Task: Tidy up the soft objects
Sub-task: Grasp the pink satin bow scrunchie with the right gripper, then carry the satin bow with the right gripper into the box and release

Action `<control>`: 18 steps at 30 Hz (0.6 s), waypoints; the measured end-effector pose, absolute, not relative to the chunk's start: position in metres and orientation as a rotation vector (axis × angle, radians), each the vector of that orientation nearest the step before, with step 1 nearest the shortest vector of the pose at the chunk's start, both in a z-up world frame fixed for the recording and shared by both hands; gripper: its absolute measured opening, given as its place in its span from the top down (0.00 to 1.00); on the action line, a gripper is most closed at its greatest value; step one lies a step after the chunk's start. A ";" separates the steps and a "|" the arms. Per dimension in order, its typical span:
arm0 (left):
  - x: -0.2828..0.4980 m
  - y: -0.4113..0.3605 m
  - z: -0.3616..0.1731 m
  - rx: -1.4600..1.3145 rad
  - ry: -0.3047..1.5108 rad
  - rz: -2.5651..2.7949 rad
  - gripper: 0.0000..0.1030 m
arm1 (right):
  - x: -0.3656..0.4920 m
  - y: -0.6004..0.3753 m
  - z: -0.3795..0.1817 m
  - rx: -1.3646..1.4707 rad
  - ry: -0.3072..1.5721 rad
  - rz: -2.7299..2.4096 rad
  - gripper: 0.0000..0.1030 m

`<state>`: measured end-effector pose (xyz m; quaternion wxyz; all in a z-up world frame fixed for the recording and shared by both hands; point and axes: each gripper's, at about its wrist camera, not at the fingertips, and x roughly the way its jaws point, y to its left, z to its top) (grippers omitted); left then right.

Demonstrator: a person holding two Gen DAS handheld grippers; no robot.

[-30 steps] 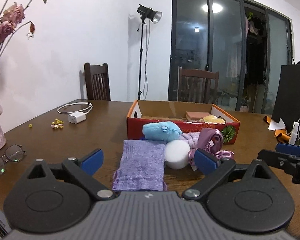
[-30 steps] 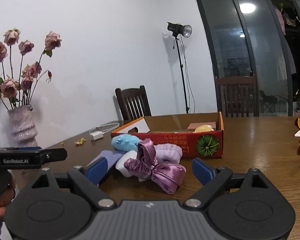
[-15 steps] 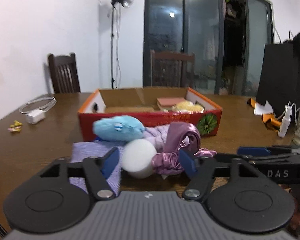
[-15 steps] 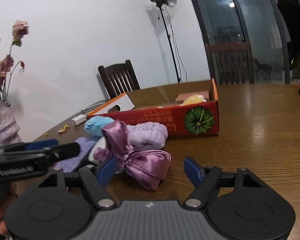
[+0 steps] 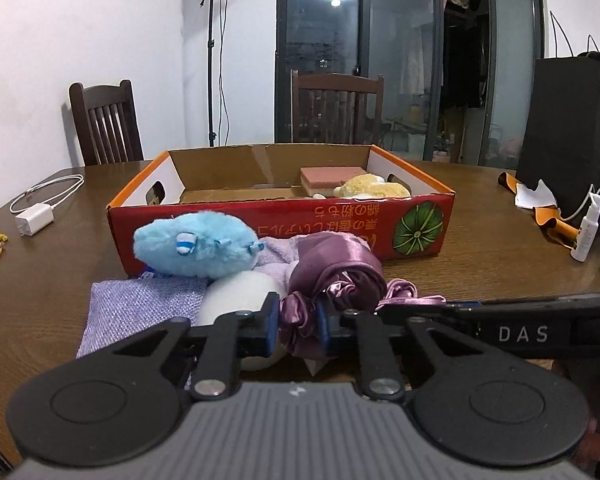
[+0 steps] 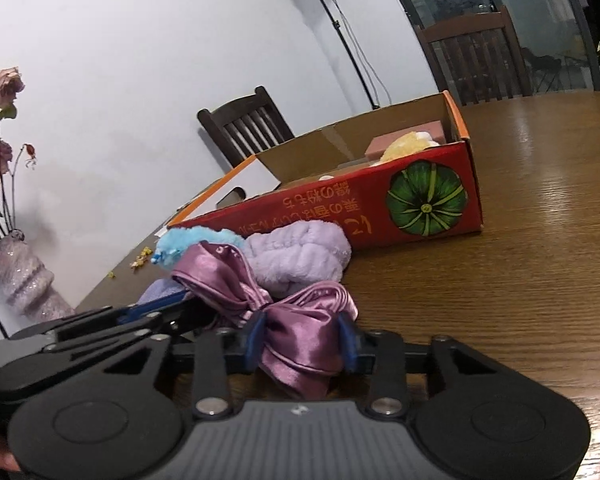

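I read "DAS" in pale letters on the black right gripper (image 5: 520, 334). The red cardboard box (image 5: 340, 220) carries upside-down orange Japanese print I can't make out.

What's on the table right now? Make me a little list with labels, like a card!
left gripper: shut on the purple satin bow
right gripper: shut on the same bow, at its other end
box: red cardboard, open top, on the wooden table
inside box: pink sponge, yellow plush
in front of box: blue plush toy, lilac fluffy headband, white round puff, purple knit pouch
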<state>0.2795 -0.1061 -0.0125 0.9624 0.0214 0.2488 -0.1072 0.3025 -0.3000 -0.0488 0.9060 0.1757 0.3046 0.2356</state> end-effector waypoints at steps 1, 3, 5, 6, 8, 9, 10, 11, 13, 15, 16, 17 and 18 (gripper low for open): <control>0.279 -0.106 -0.011 0.038 0.505 -0.217 0.83 | 0.302 -0.299 -0.048 0.359 0.624 0.488 0.71; 0.276 -0.105 -0.009 0.026 0.510 -0.220 0.86 | 0.300 -0.299 -0.047 0.357 0.616 0.492 0.73; 0.271 -0.103 -0.005 0.012 0.509 -0.233 0.87 | 0.297 -0.298 -0.044 0.347 0.610 0.490 0.75; 0.268 -0.103 -0.002 0.010 0.506 -0.235 0.87 | 0.293 -0.297 -0.041 0.336 0.603 0.488 0.76; 0.260 -0.101 0.002 0.005 0.500 -0.243 0.87 | 0.282 -0.295 -0.034 0.315 0.583 0.489 0.77; 0.255 -0.098 0.005 -0.003 0.498 -0.251 0.87 | 0.277 -0.294 -0.031 0.308 0.575 0.488 0.77; 0.250 -0.096 0.008 -0.013 0.495 -0.259 0.87 | 0.271 -0.294 -0.027 0.304 0.566 0.486 0.77; 0.247 -0.093 0.011 -0.023 0.494 -0.265 0.87 | 0.267 -0.294 -0.024 0.305 0.559 0.483 0.77; 0.239 -0.090 0.019 -0.034 0.481 -0.274 0.87 | 0.257 -0.293 -0.015 0.299 0.541 0.480 0.77; 0.232 -0.086 0.026 -0.040 0.456 -0.277 0.87 | 0.251 -0.291 -0.008 0.287 0.520 0.479 0.77; 0.230 -0.085 0.029 -0.045 0.445 -0.278 0.87 | 0.248 -0.289 -0.004 0.281 0.509 0.480 0.77; 0.230 -0.083 0.031 -0.052 0.439 -0.279 0.87 | 0.247 -0.288 -0.001 0.277 0.502 0.480 0.77; 0.231 -0.079 0.034 -0.064 0.434 -0.280 0.87 | 0.247 -0.285 0.003 0.271 0.497 0.481 0.77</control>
